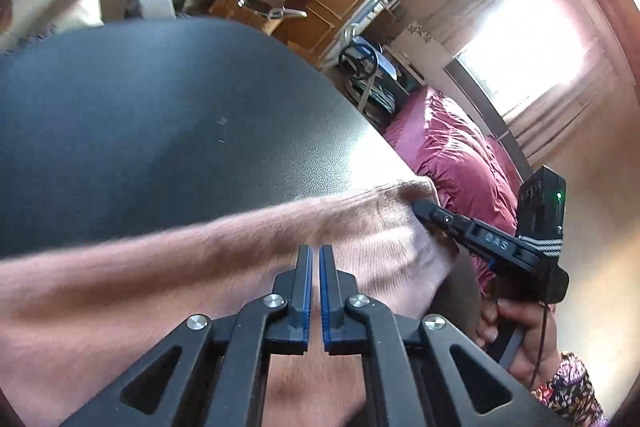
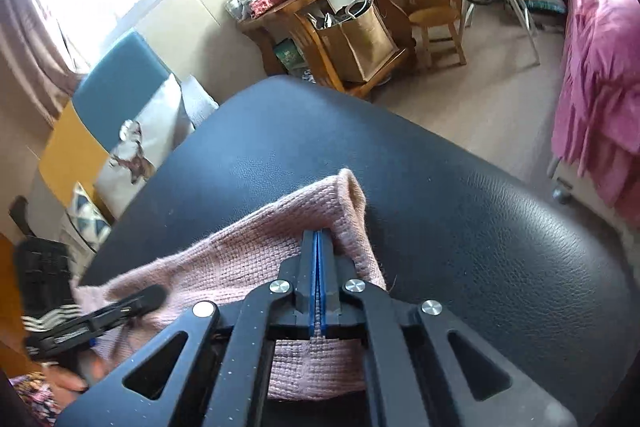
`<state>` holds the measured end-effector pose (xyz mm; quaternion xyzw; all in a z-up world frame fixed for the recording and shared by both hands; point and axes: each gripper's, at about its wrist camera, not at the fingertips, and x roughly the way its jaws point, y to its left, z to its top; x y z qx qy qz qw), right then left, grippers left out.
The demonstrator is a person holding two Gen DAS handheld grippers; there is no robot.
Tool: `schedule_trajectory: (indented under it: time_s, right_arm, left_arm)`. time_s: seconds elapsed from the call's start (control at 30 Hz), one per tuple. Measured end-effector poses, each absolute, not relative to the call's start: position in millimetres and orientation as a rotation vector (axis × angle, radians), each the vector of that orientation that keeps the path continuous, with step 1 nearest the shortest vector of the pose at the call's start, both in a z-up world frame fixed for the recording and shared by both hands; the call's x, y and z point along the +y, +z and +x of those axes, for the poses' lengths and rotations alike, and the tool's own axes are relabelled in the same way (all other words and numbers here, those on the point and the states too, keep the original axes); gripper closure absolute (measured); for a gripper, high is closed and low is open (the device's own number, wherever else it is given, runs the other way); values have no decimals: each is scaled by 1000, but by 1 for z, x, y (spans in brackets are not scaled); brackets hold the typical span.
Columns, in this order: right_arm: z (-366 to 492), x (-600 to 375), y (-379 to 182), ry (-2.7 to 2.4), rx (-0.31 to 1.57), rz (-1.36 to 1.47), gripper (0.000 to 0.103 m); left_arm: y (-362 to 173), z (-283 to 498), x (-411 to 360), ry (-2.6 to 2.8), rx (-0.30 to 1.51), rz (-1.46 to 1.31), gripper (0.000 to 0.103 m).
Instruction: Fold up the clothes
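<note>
Pink knitted garment [image 2: 256,263] lying on the black padded table [image 2: 460,195]

It is lying rumpled near the table's near edge, its ribbed cuff [image 2: 352,195] pointing toward twelve o'clock in the right wrist view, the knit trailing off toward eight o'clock, partly bunched and folding over itself.

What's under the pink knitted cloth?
The pink knitted cloth lies on a black padded table, whose leathery top shows all around it. The right tongs pinch its fold. Whatever sits beneath the cloth's middle is covered, so I cannot tell.
</note>
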<state>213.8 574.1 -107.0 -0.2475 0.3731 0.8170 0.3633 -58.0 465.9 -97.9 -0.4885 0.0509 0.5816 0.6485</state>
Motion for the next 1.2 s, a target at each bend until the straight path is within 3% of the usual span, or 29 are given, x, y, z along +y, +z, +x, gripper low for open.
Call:
schedule_trajectory:
  time_s: [0.1, 0.2, 0.33, 0.43, 0.63, 0.8, 0.9, 1.03, 1.2]
  right_arm:
    - [204, 554, -81, 2209, 968, -513, 92]
    - [156, 533, -72, 2360, 982, -637, 91]
    - [108, 534, -93, 2413, 1195, -673, 91]
    - [80, 536, -114, 2374, 1247, -783, 91]
    - [83, 554, -123, 2271, 1145, -731, 103]
    - [79, 551, -113, 2244, 1051, -756, 103]
    - [64, 532, -90, 2284, 940, -802, 96]
    - [31, 492, -68, 2501, 814, -870, 93]
    - [1, 484, -101, 2493, 939, -978, 94]
  left_arm:
    - [-79, -76, 418, 1408, 65, -1065, 97]
    - [-70, -99, 369, 1543, 6, -1030, 90]
    - [-89, -125, 330, 1749, 44, -1073, 90]
    - [-104, -141, 318, 1721, -87, -1149, 90]
    - [-112, -141, 322, 1723, -52, -1144, 90]
    - [-115, -140, 324, 1705, -82, -1148, 90]
    - [-113, -139, 327, 1704, -87, -1147, 90]
    - [-111, -139, 327, 1704, -89, -1146, 90]
    - [-112, -140, 325, 1696, -105, -1149, 90]
